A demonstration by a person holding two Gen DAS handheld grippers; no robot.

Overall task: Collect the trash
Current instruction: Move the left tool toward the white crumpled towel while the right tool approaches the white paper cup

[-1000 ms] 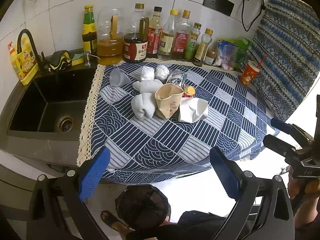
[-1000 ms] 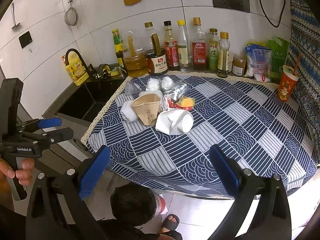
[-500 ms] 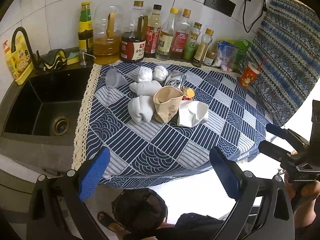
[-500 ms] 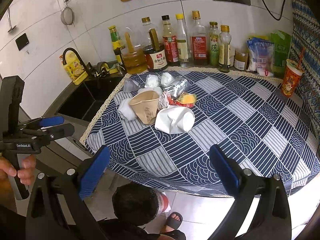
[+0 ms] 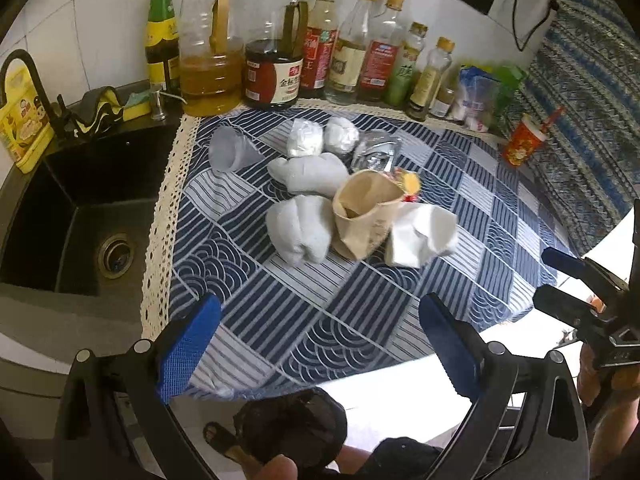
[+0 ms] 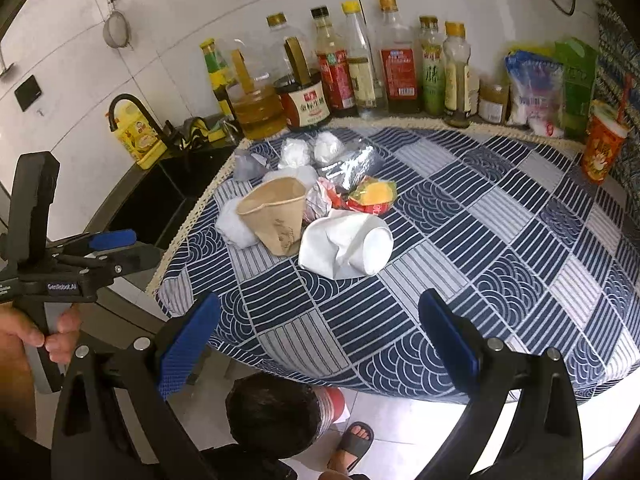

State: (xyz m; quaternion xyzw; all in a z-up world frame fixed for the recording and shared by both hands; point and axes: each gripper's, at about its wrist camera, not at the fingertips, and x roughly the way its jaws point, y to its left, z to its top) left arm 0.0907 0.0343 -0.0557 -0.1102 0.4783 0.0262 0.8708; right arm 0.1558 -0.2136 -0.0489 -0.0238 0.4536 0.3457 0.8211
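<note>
Here the left gripper hangs over the near edge of the counter with its blue-padded fingers spread wide, holding and touching nothing. The right gripper is likewise wide open and empty, poised above the near hem of the blue patterned tablecloth.

Just below both, on the floor, sits a bin lined with a black bag; the right wrist view adds a foot in a dark sandal beside it.

Each camera catches the other tool: the left view shows the right gripper at its far right edge, and the right view shows the left one at its left edge, gripped by the left hand around an upright handle, its fingers pointing level toward the counter.

Farther in, the trash lies clustered mid-cloth: a crumpled white paper bag, a tan paper cup lying on its side, white tissue wads, a silver foil wrapper and a red-and-yellow wrapper, mostly hidden in the left view.

Only the left view looks down into the black sink and its drain. Only the right shows a strainer hanging on the tiled wall. Sauce bottles line the back, with a red paper cup at the far right.
</note>
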